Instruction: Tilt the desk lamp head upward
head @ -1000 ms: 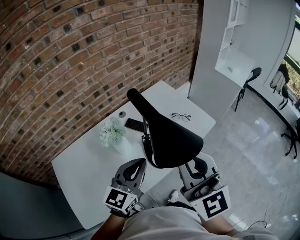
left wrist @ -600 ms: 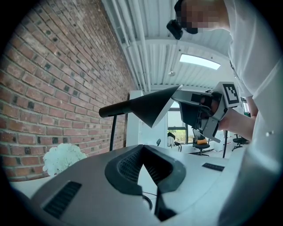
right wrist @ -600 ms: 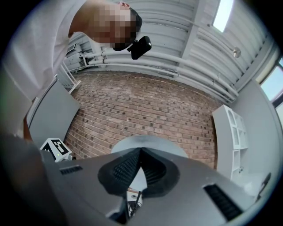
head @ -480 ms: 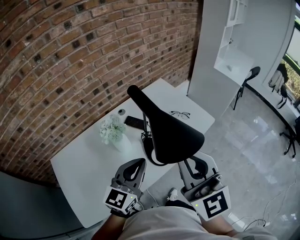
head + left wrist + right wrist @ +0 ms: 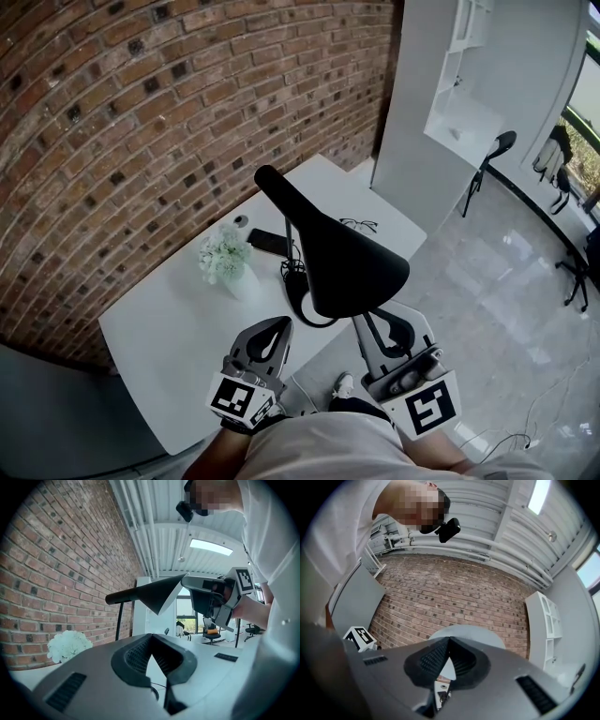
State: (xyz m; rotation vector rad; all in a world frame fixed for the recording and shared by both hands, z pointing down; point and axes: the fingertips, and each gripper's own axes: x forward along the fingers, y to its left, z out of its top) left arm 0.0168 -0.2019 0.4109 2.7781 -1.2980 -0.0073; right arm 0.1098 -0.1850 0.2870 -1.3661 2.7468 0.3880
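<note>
The black desk lamp head [image 5: 337, 253] hangs over the white table's near edge on a thin arm, and its shade opens toward me. The left gripper view shows the lamp head [image 5: 150, 592] from the side as a dark cone. My right gripper [image 5: 380, 328] reaches up under the shade's near rim, jaws shut with nothing between them. In the right gripper view the shade's pale inside [image 5: 466, 634] fills the space just past the jaw tips [image 5: 449, 640]. My left gripper [image 5: 277, 323] is shut and empty, low at the table edge and apart from the lamp.
The white table [image 5: 169, 347] carries a vase of white flowers [image 5: 223, 258], a dark phone [image 5: 270, 246], glasses [image 5: 358, 225] and the lamp's cable loop [image 5: 300, 300]. A brick wall [image 5: 141, 112] backs the table. A white shelf unit [image 5: 450, 103] and a chair [image 5: 497, 155] stand to the right.
The lamp head's near rim has risen slightly and the right gripper has crept up under it. The left gripper has not moved.
</note>
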